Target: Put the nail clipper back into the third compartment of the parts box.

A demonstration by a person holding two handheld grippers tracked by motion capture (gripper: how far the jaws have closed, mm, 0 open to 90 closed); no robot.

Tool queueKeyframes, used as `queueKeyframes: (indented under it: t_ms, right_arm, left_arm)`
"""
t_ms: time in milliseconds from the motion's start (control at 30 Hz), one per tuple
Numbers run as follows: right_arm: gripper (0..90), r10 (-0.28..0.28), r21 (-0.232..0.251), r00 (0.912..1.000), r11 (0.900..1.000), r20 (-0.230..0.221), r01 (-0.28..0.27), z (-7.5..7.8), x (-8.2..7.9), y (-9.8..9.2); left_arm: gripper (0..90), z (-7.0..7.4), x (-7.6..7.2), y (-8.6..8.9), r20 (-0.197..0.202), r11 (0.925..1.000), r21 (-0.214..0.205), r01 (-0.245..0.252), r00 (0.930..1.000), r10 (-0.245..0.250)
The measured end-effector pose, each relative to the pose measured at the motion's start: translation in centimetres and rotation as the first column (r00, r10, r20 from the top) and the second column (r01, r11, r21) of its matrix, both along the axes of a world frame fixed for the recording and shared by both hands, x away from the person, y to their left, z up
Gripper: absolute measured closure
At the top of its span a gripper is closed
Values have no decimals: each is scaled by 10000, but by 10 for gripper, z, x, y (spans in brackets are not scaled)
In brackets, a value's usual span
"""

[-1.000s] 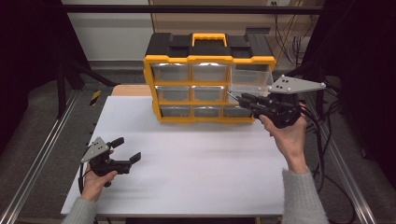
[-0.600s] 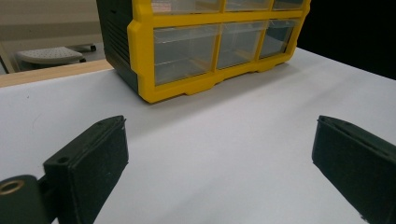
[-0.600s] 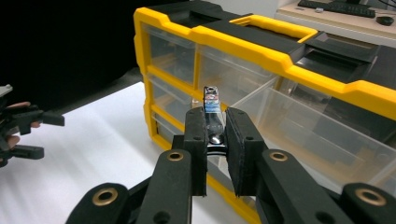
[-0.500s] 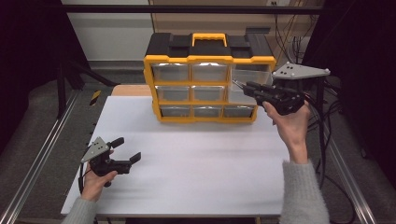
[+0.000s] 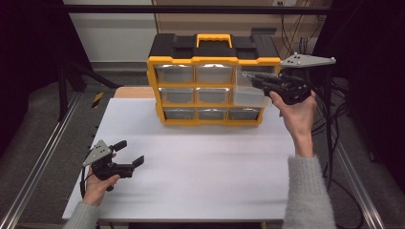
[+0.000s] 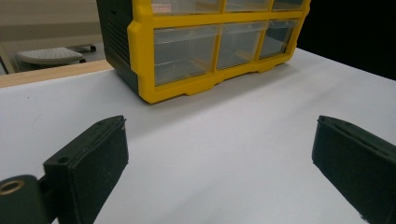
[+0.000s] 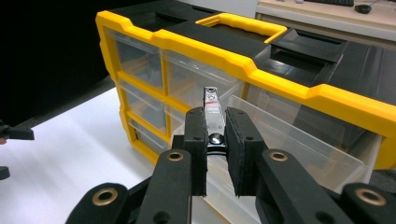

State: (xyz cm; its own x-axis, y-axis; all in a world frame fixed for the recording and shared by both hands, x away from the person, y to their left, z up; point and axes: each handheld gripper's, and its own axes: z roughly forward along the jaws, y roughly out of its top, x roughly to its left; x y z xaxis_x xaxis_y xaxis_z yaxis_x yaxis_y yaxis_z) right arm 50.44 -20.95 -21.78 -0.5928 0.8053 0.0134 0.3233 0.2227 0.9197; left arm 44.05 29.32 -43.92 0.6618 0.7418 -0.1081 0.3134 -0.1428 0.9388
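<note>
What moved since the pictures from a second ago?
The right hand-held gripper, shut on a small metal piece, rose from the cabinet's bottom row to its pulled-out top right drawer. The left hand-held gripper stayed open, and the yellow cabinet stayed put.

Your way across the white counter (image 5: 205,162) lay open from 6 through to 9 o'clock, where your left gripper (image 5: 128,153) sat with fingers spread wide on bare surface. At 12 o'clock the yellow organizer (image 5: 215,86) blocked passage. Its top-right drawer (image 5: 250,90) stuck out toward 3 o'clock, crowding your right gripper (image 7: 215,140), which was clamped on a small metal piece (image 7: 212,105) just above it.
</note>
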Motion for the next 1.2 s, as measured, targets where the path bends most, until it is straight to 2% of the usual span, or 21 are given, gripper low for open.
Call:
queueKeyframes:
  t_ms: [267,667,1200]
  right_arm:
    - [794,-354,-159,9993,9993,-146,351,-2,10,-2]
    - [793,-590,-458,9972,9973,-462,569,-7,25,-2]
    - [793,-963,-656,9911,9937,-917,905,-20,35,-6]
  left_arm:
    - [35,0,0,0,-10,10000,2,-4,10000,4]
    - [35,0,0,0,-13,10000,3,0,10000,0]
    - [35,0,0,0,-7,10000,14,-3,10000,3]
